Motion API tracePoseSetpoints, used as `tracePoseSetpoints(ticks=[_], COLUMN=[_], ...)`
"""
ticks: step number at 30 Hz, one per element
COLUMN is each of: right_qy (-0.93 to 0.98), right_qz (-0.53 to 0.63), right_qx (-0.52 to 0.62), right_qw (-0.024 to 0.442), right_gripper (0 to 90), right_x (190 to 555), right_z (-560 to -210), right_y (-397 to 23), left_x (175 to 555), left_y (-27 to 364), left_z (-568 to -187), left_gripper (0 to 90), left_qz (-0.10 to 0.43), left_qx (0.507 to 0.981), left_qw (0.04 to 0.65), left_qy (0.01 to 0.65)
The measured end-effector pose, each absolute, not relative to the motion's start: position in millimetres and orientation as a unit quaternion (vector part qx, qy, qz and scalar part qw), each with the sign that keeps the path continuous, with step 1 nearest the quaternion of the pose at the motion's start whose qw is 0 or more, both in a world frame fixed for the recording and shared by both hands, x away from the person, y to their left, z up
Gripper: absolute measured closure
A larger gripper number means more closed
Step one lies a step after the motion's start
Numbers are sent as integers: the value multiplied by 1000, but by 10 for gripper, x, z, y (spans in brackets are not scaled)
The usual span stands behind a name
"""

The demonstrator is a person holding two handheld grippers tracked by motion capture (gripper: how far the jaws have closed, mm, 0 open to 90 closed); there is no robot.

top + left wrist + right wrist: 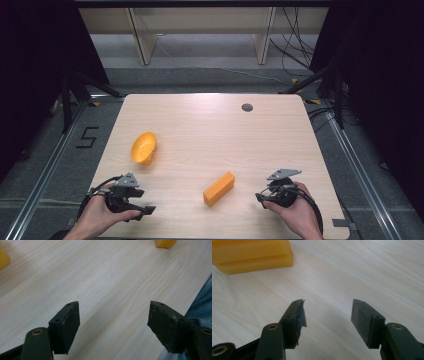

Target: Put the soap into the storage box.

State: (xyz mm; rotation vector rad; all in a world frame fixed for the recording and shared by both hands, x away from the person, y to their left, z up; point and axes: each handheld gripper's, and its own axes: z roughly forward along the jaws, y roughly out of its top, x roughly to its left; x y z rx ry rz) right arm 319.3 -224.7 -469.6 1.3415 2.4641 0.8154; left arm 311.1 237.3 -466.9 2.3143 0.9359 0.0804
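An orange block (219, 188) lies on the wooden table (210, 130) near the front, between my two hands. An orange bowl-like scoop (143, 148) rests tipped on its side at the left middle. My left gripper (147, 210) sits low at the front left, held in a hand, jaws wide apart over bare wood (113, 315). Right of the block, my right gripper (260, 197) is held in the other hand, open with nothing between its jaws (328, 315). The orange block (252, 255) lies ahead and to the left in the right gripper view.
A small dark round grommet (247, 107) is set in the table near the far edge. Black cables trail from both grippers. Blue fabric (200, 307) shows at the right edge of the left gripper view. Metal rails run along both sides of the table.
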Motion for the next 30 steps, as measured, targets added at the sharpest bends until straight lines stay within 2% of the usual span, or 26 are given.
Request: tracePoseSetpoints(ticks=[9,13,30], right_qy=[836,835,835], right_qz=[276,277,276], right_qx=[460,460,463], right_qw=[113,115,113], right_gripper=[441,440,440], right_x=[3183,3179,3179], right_z=[-4683,-4679,-4682], right_y=[-2233,-2237,-2237], left_x=[3178,3252,3545], left_y=[2126,2003,1422], left_z=[-4550,-4458,-4285], left_gripper=[279,289,285], left_qz=[16,14,-1], left_qx=[872,896,904], left_qw=[329,302,278], left_qy=[362,326,324])
